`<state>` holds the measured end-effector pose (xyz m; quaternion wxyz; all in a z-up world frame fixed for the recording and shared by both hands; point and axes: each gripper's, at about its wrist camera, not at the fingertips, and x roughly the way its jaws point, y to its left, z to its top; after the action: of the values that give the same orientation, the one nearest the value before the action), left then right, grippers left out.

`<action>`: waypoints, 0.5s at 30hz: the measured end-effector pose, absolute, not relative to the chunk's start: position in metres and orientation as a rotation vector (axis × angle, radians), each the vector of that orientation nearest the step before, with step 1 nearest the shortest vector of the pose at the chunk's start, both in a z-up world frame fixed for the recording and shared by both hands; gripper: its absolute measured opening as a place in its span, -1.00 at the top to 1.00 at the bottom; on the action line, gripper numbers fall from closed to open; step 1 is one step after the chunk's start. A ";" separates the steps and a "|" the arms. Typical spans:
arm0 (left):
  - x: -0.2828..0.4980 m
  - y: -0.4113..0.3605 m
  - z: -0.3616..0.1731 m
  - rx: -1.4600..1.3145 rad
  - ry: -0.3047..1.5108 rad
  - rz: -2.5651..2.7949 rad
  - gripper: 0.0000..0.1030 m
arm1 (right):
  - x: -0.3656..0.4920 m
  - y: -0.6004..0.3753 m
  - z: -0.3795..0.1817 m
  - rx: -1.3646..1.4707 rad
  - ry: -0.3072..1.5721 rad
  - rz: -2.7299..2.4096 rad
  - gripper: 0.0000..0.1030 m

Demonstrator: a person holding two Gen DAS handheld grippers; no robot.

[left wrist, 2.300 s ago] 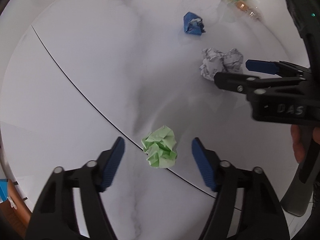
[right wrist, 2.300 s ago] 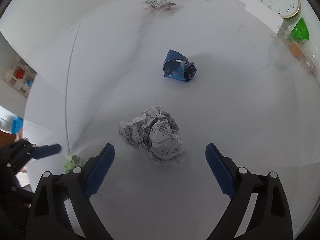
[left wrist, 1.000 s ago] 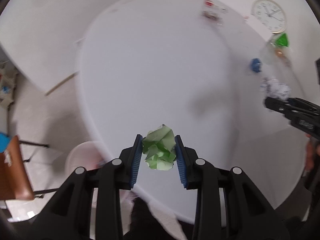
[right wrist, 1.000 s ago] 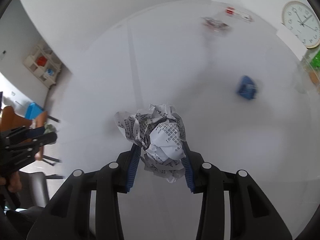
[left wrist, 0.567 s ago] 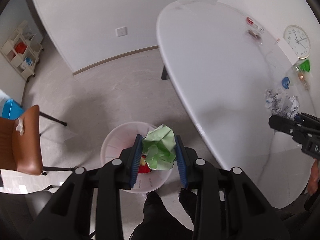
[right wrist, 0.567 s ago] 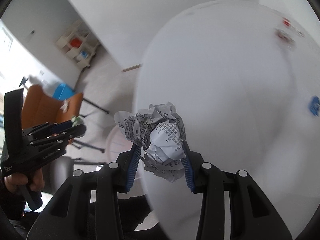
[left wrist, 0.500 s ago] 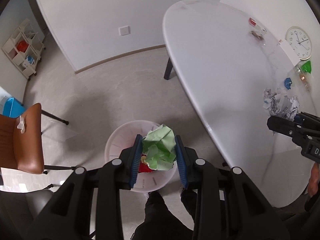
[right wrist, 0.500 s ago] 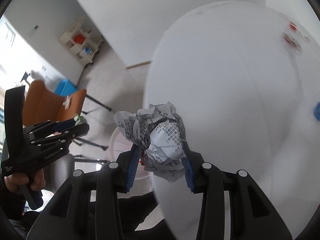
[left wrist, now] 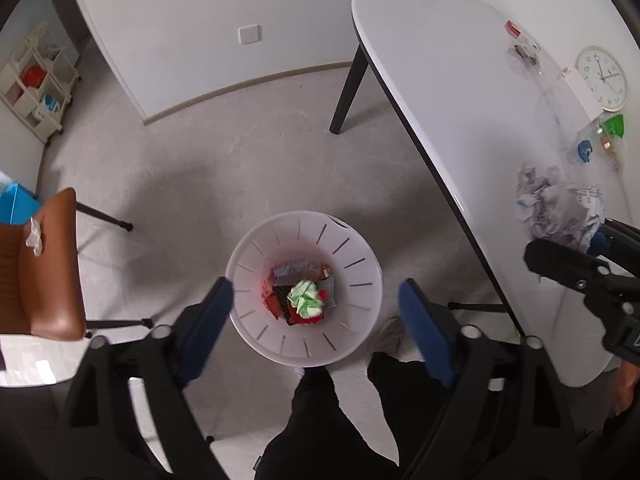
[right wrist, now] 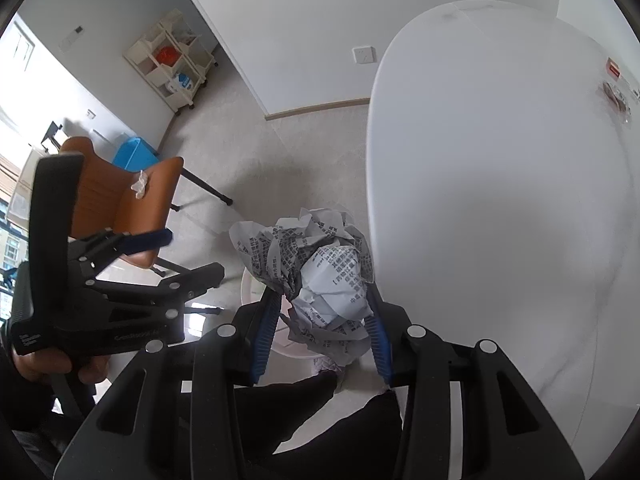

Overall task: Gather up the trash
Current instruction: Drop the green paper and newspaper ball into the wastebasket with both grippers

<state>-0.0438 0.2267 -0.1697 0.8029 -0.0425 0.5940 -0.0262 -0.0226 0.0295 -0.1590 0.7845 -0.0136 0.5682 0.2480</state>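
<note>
Floor: bin (left wrist: 362,280) holds green wad (left wrist: 307,299); right tongs (right wrist: 322,336) grip newspaper ball (right wrist: 320,276).

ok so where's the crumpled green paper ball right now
In the left wrist view, the crumpled green paper ball lies inside the white slotted plastic bin on the floor, on top of red and dark wrappers, below the open left gripper.

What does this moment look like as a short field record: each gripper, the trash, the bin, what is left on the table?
left gripper: open, above the bin, holding nothing
right gripper: shut on the printed paper ball, not yet over the bin opening
green paper ball: lying in the bin on other trash
bin: white, on the floor beside the table
table: blue paper wad and a wrapper remain
</note>
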 end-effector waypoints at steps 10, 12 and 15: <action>-0.051 0.262 -0.153 -0.036 1.249 0.030 -0.85 | -0.022 0.053 -0.165 -0.069 1.243 0.544 0.16; -0.053 0.266 -0.148 -0.029 1.234 0.034 -0.85 | -0.021 0.056 -0.165 -0.078 1.244 0.550 0.16; -0.054 0.270 -0.146 -0.024 1.228 0.036 -0.85 | -0.022 0.064 -0.167 -0.090 1.247 0.559 0.15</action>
<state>-0.0543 0.2703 -0.1460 0.8171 -0.0114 0.5761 0.0167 -0.0217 0.0635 -0.1668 0.7746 -0.0415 0.5759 0.2580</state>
